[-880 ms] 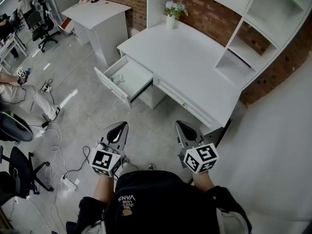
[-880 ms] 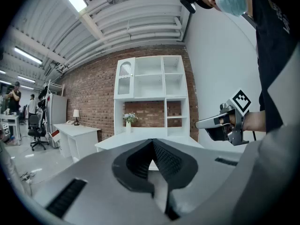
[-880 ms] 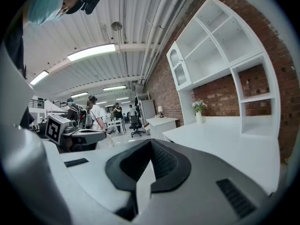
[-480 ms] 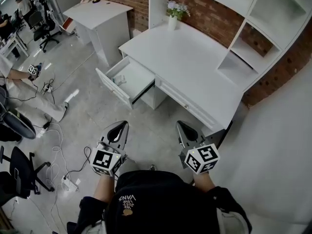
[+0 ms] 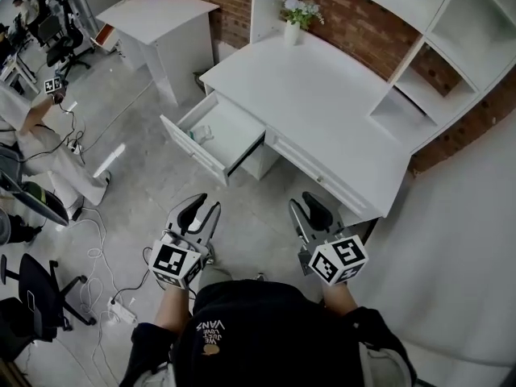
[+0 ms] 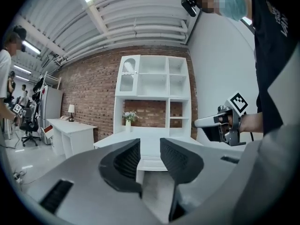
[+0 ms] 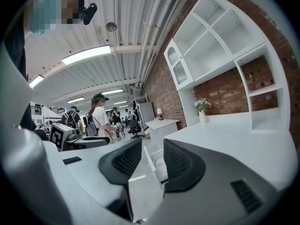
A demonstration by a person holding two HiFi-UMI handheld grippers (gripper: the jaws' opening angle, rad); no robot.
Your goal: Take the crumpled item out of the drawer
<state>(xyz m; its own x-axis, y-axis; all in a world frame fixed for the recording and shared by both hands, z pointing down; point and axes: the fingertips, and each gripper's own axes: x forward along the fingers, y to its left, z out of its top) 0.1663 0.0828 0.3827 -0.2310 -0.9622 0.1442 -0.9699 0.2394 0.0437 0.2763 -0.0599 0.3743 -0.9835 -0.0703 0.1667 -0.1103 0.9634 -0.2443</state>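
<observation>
**Both grippers empty, well short of the open drawer**

Your left gripper (image 5: 200, 210) is held close to your body and nearly level. Its jaws are parted, with nothing between the ribbed pads (image 6: 125, 159). Your right gripper (image 5: 311, 210) is held level with it on the other side, jaws likewise apart and gripping nothing. In the right gripper view the gap between its pads (image 7: 125, 159) frames the distant drawer (image 5: 192, 150).

Both tools hang over the grey floor (image 5: 153, 192), well apart from the furniture. Ahead stands the white desk (image 5: 322, 111), and its left drawer is pulled out toward you. The crumpled item (image 5: 198, 135) lies inside that drawer, near its left end, small and pale with a touch of teal.

At the desk's far edge stands a vase of flowers (image 5: 293, 21), and a white shelf unit (image 5: 439, 51) rises along its right side. A smaller white table (image 5: 157, 13) stands beyond, at the left, and cables (image 5: 97, 240) trail across the floor there.
</observation>
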